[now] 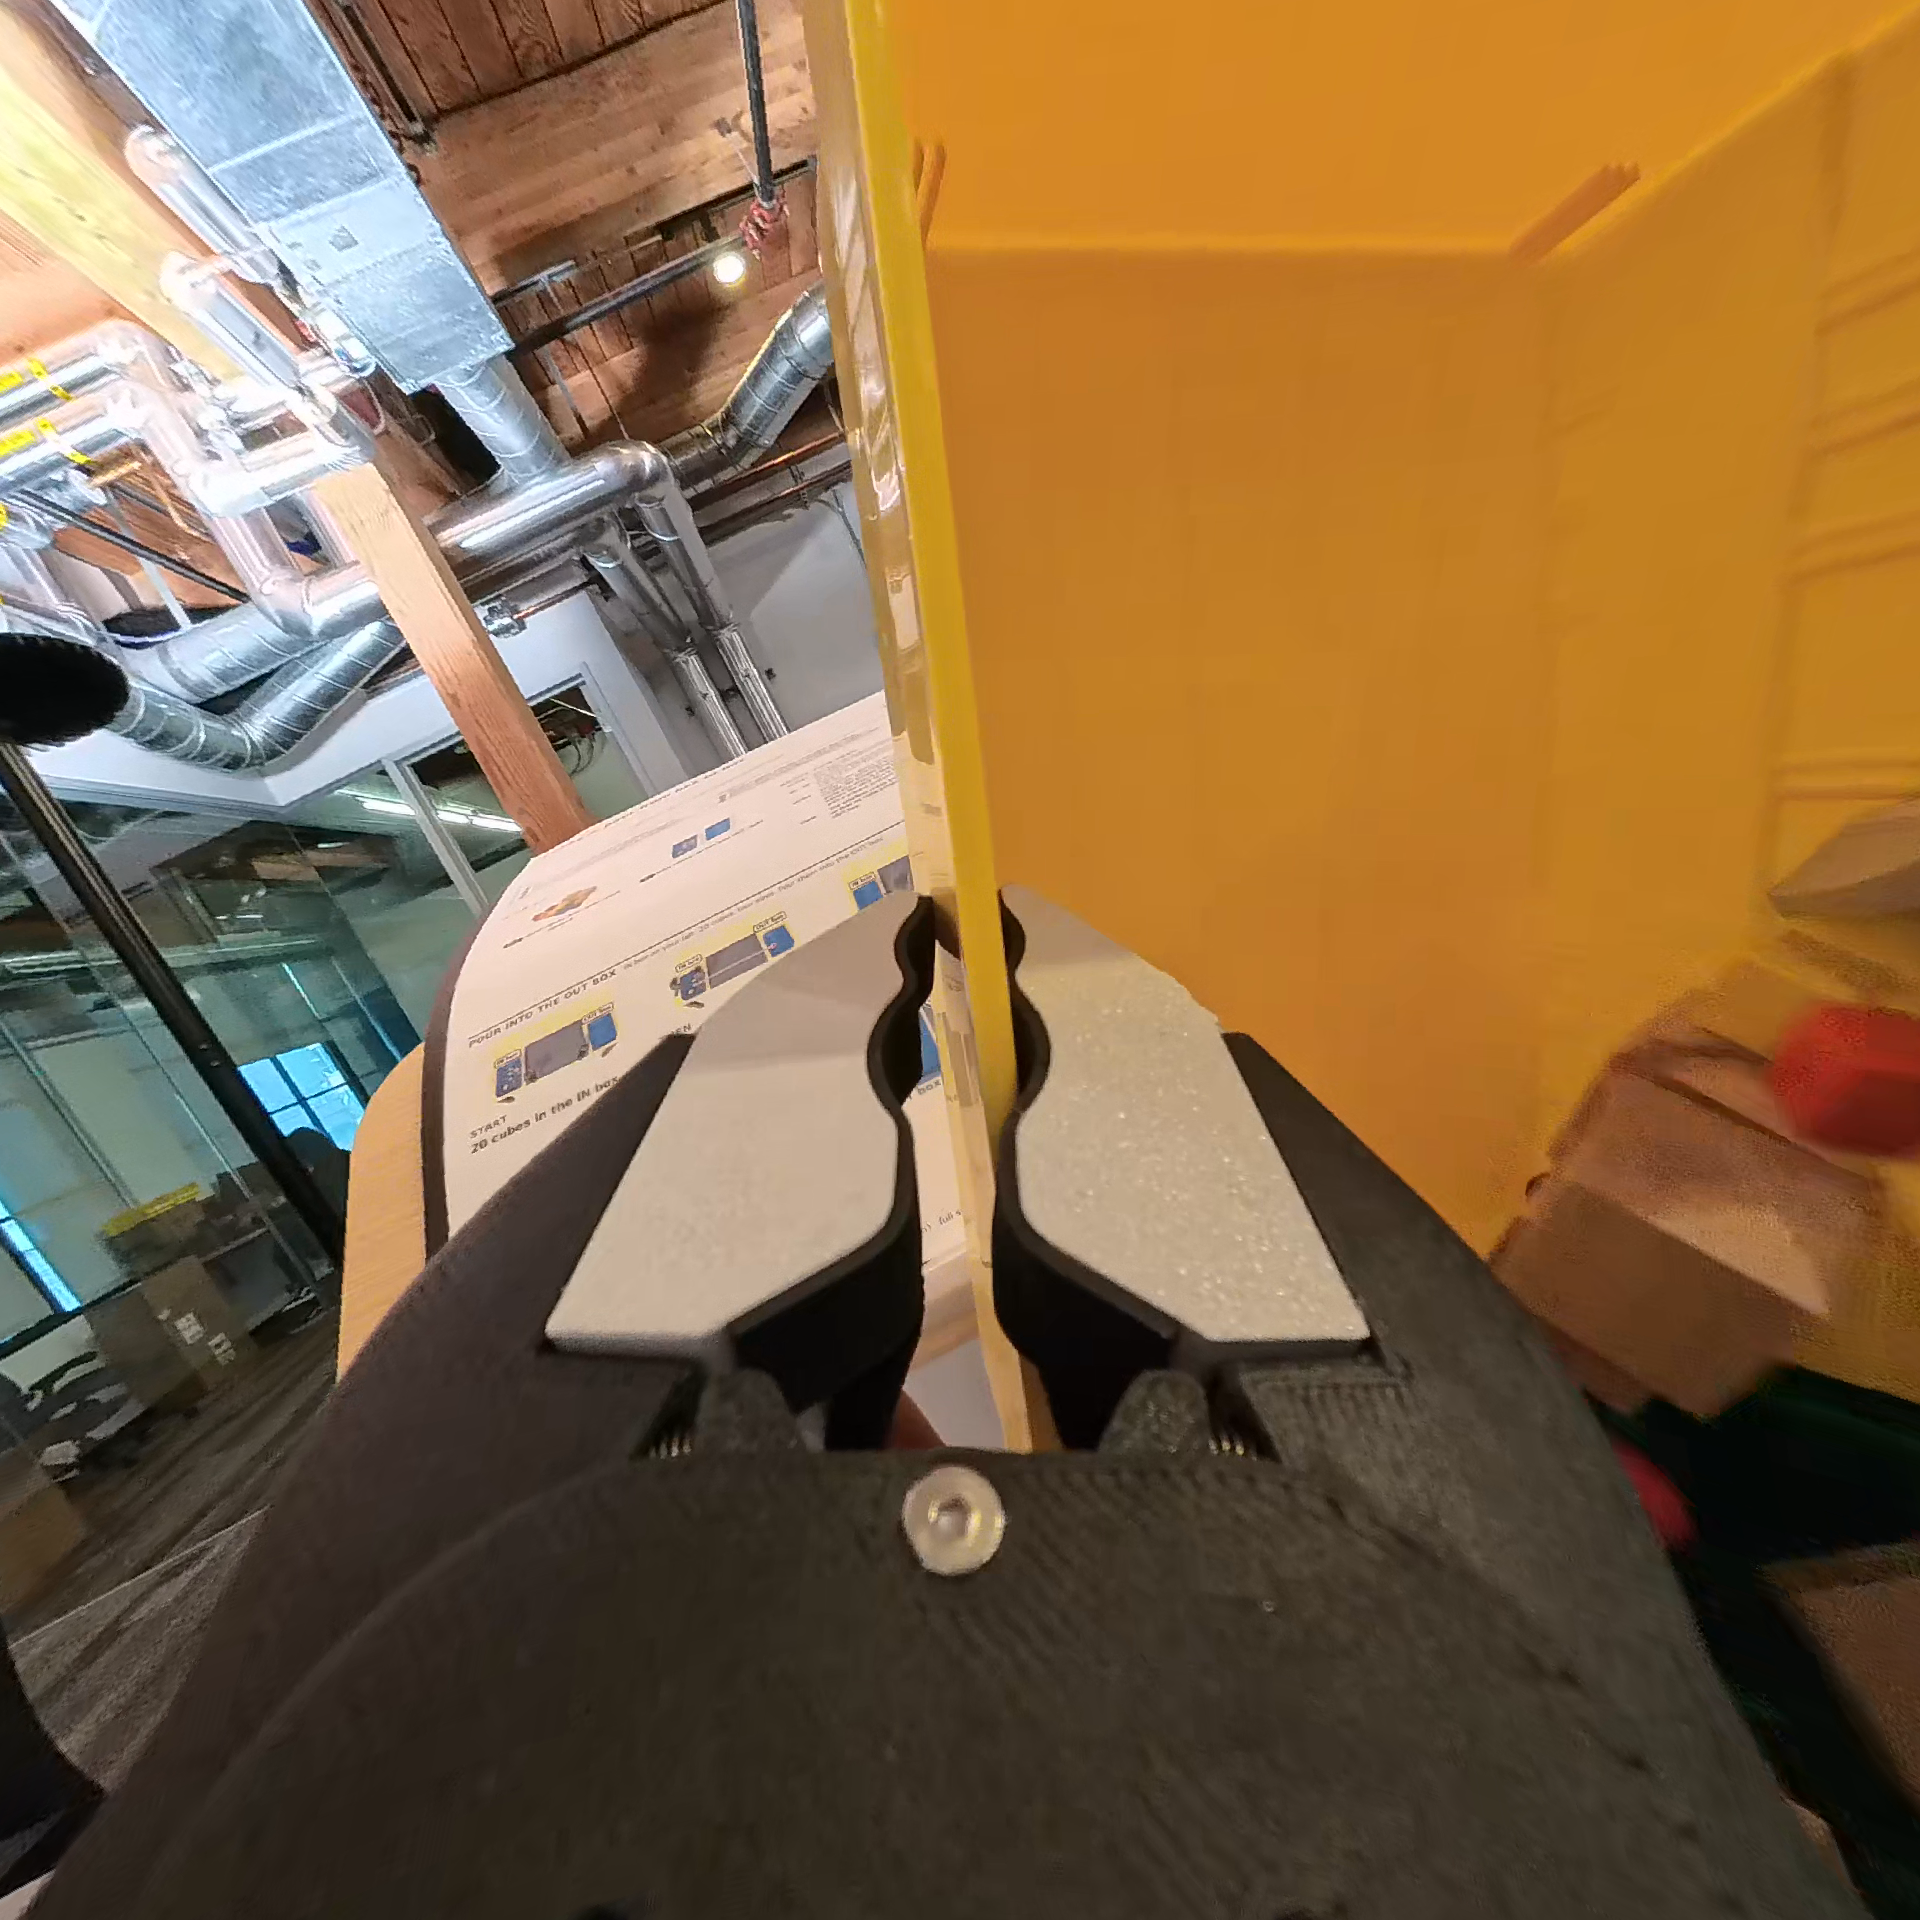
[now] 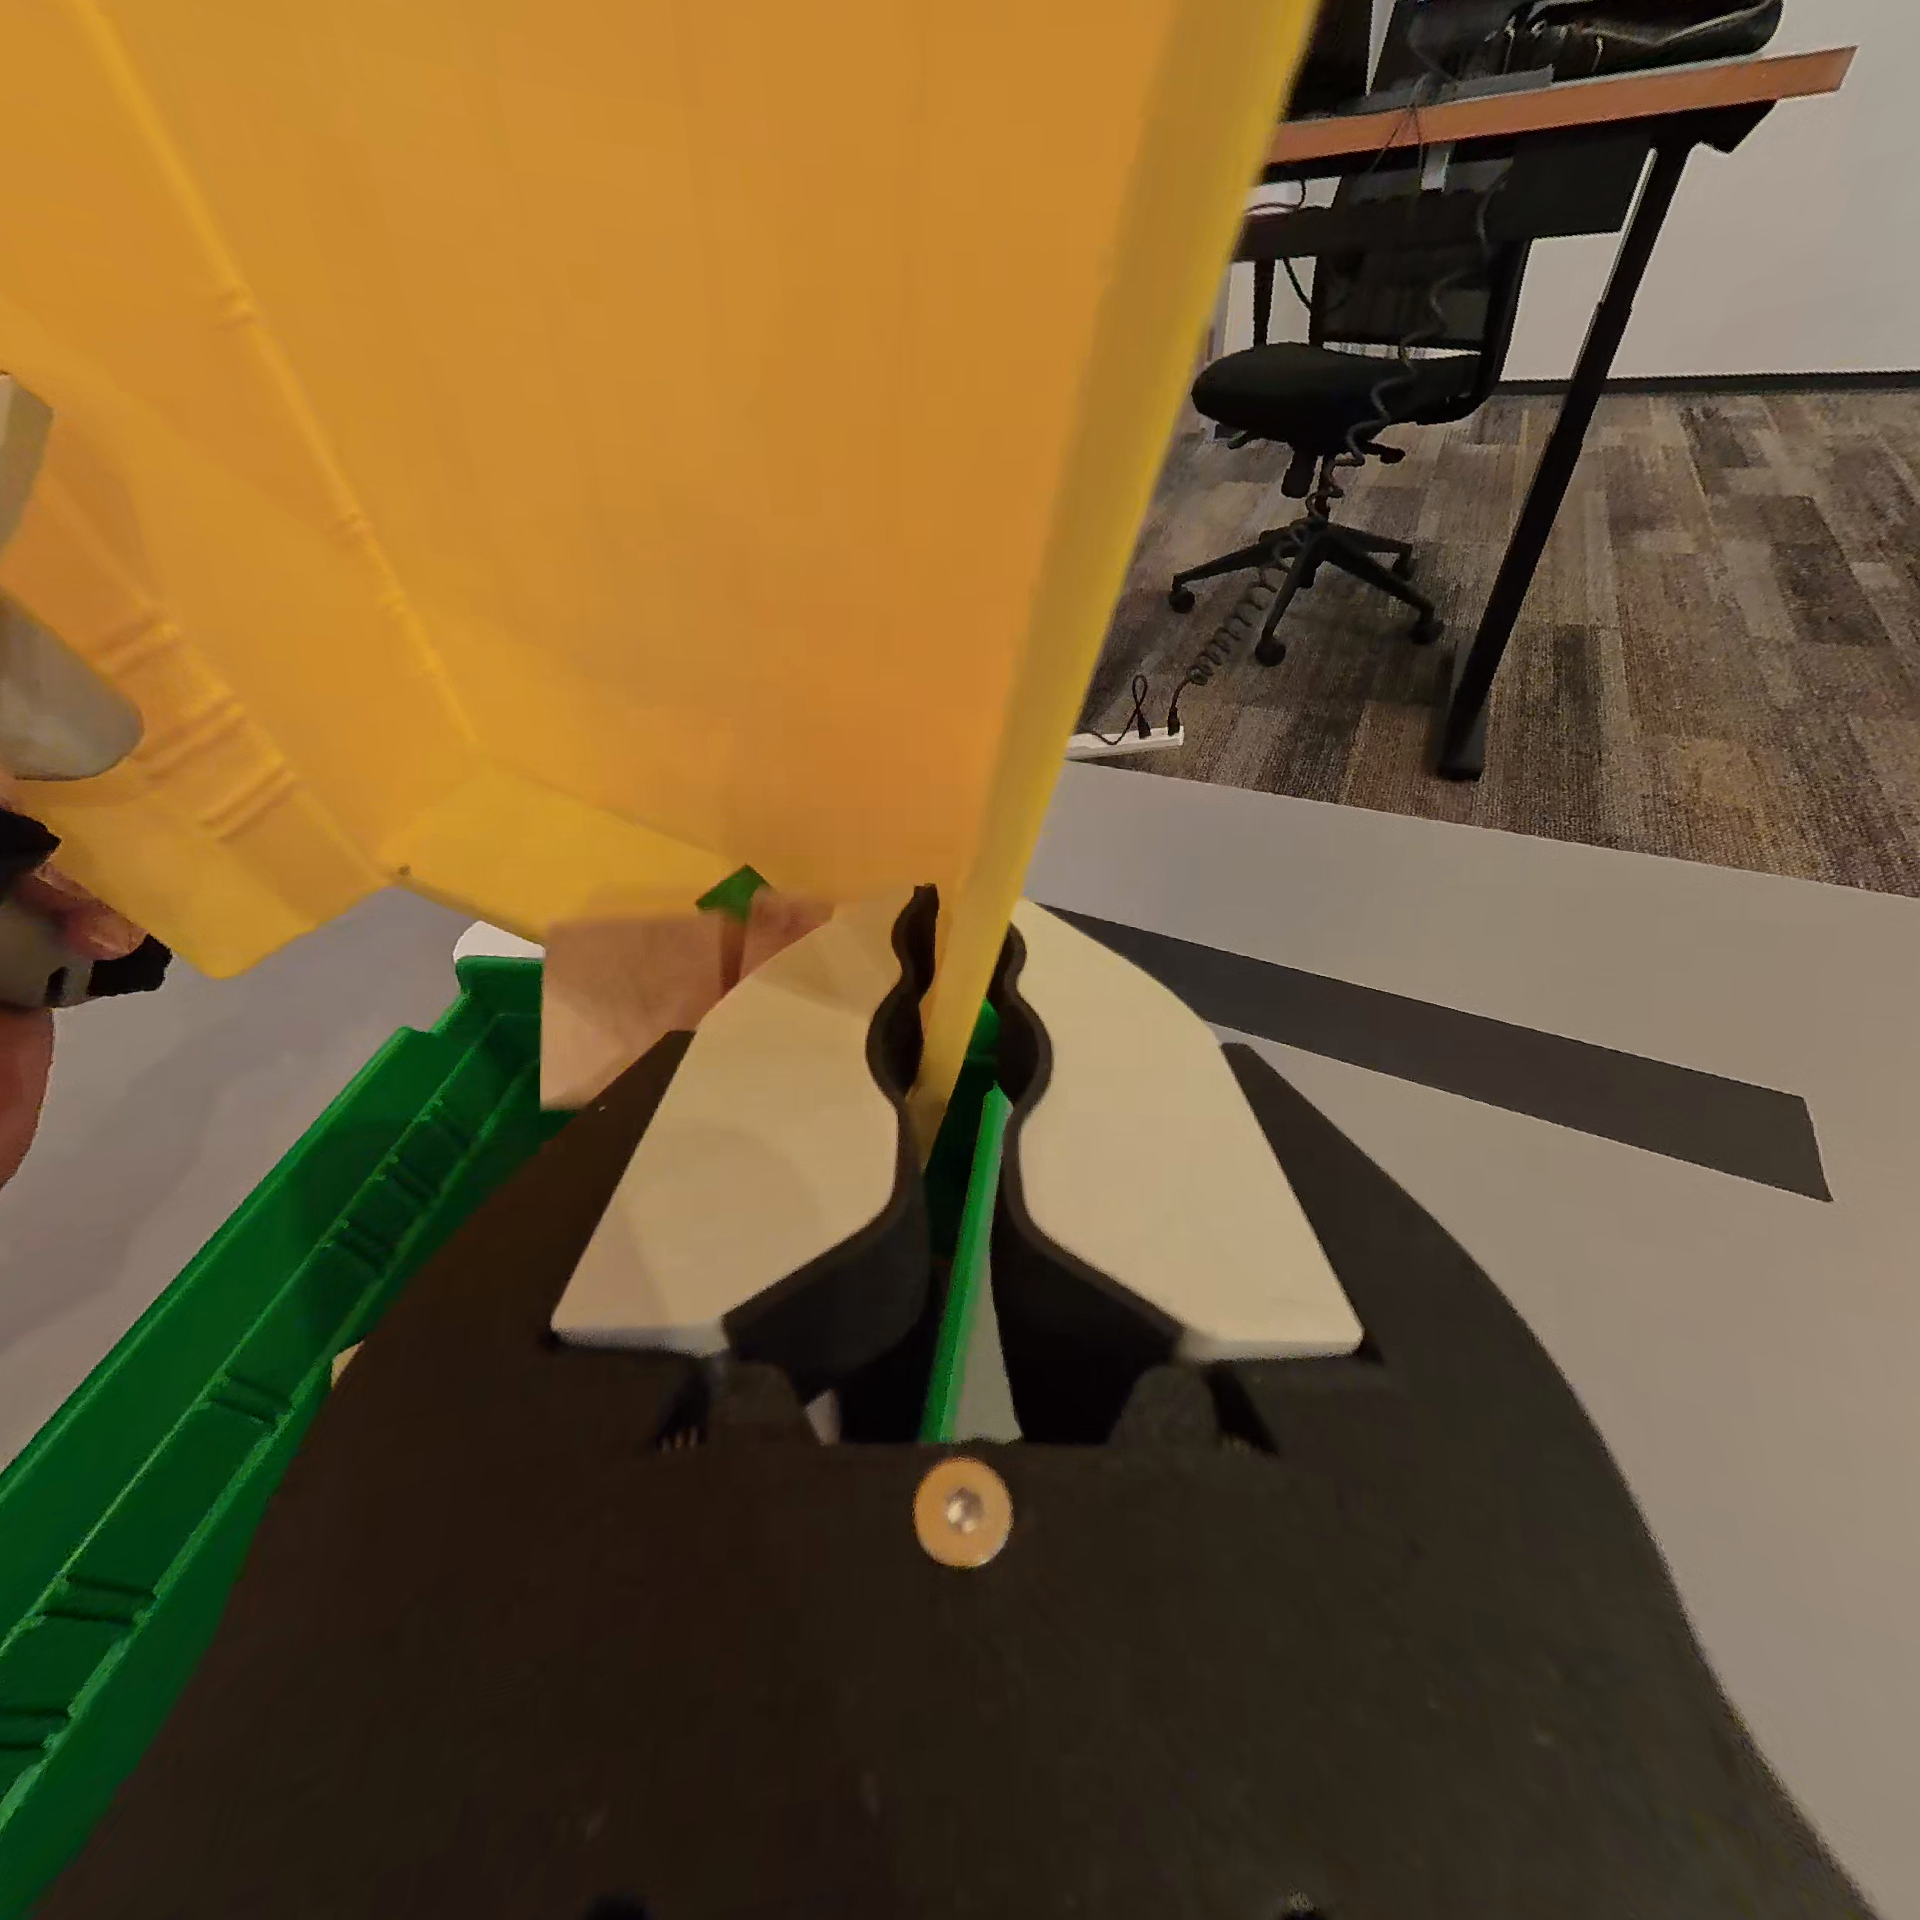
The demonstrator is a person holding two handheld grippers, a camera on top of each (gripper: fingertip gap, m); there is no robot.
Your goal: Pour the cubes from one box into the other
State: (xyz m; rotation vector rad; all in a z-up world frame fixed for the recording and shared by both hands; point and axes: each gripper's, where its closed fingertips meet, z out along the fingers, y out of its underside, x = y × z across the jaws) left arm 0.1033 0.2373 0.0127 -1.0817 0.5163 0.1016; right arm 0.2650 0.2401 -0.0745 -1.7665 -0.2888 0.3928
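Observation:
The yellow box point(image 1: 1351, 623) is tipped up steeply, its inside facing the left wrist view. My left gripper point(image 1: 966, 935) is shut on its side wall. Blurred wooden cubes point(image 1: 1662, 1226) and a red cube point(image 1: 1849, 1081) slide at its lower right edge. In the right wrist view my right gripper point(image 2: 961, 935) is shut on the opposite wall of the yellow box point(image 2: 623, 416). The green box point(image 2: 260, 1299) lies below on the grey table. A wooden cube point(image 2: 634, 997) and a green cube point(image 2: 732, 894) fall from the yellow box's lip toward it.
A printed instruction sheet point(image 1: 675, 935) lies on the table at the left. The other gripper and a hand point(image 2: 42, 831) show at the left edge of the right wrist view. A dark tape strip point(image 2: 1455, 1060) marks the grey table. An office chair point(image 2: 1330, 436) and desk stand beyond.

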